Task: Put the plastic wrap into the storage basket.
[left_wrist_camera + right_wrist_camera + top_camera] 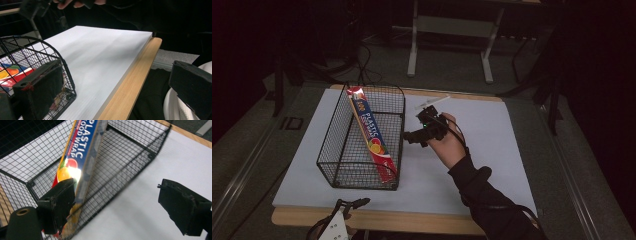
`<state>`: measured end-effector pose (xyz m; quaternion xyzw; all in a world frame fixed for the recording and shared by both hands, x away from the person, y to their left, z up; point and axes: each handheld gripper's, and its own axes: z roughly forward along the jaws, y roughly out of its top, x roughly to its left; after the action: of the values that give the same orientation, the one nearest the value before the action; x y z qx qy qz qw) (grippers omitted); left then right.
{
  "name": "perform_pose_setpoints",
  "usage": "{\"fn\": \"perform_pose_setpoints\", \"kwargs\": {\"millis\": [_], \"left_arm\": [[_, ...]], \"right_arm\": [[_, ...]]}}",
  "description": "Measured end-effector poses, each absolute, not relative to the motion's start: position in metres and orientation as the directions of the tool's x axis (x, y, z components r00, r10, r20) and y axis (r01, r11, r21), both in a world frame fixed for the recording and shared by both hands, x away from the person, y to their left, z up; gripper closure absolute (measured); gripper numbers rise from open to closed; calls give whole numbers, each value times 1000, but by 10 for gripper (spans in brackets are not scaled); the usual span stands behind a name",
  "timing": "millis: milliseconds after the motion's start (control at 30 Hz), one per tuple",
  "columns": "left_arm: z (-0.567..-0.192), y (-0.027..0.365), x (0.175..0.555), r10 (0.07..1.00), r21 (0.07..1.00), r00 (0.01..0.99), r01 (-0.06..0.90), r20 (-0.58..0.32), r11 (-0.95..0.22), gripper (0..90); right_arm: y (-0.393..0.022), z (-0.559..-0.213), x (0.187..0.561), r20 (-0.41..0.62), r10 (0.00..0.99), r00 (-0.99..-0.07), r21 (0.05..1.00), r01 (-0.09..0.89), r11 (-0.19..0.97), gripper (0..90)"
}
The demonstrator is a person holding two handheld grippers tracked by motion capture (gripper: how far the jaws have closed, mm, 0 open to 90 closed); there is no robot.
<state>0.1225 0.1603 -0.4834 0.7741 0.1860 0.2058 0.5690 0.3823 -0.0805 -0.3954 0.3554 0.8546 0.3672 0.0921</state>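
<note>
In the high view the plastic wrap box (371, 134) leans inside the wire basket (330, 150) on the table (492, 140), while the right hand-held gripper (411, 137) (jaws wide apart, empty, in its own view) sits just beside the basket and the left hand-held gripper (354, 203), also open and empty, is at the table's near edge.

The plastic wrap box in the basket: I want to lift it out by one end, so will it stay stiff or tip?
The plastic wrap box looks like long, thin cardboard, so probably stiff and fairly light. It leans diagonally inside the wire basket, so a push could make it slide or topple. The right gripper stands open beside the basket.
</note>
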Motion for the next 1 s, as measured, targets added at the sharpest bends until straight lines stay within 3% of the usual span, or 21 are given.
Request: {"fn": "perform_pose_setpoints", "kwargs": {"millis": [1000], "left_arm": [[-484, 159, 123, 515, 958, 851, 56, 103, -283, 1]], "right_arm": [[-191, -438, 332, 126, 709, -694, 710, 562, 424, 136]]}}
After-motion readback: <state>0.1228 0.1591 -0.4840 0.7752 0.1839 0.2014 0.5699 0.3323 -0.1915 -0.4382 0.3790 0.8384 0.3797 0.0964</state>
